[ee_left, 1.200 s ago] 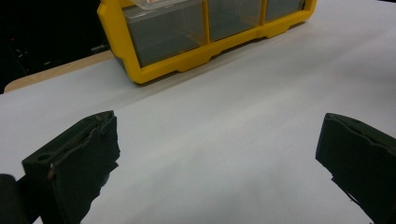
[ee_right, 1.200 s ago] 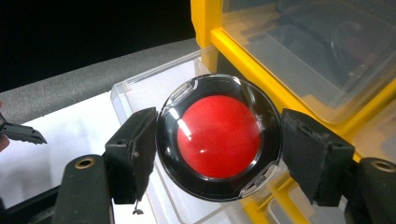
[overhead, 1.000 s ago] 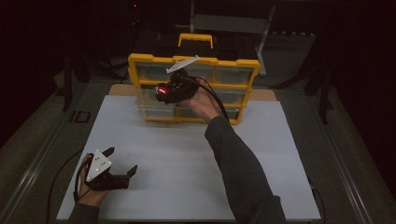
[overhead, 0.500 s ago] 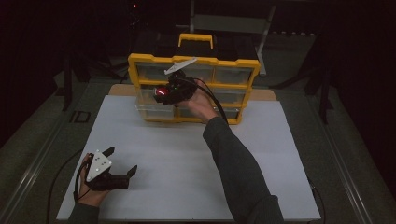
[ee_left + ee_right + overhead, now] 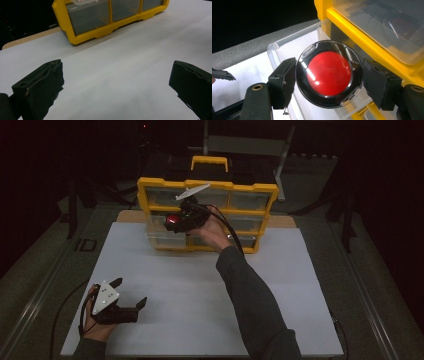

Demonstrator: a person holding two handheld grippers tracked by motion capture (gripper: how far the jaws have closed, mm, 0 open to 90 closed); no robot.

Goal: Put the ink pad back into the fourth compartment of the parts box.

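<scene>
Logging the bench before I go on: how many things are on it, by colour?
Yellow: 1, the yellow plastic drawer cabinet.
Red: 1, the round red disc with a black and chrome rim, clamped in the right gripper over the open clear plastic drawer.
White: 1, the white table sheet.
Total: 3.

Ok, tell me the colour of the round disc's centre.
Red, ringed in glossy black; right gripper view shows it best.
</scene>
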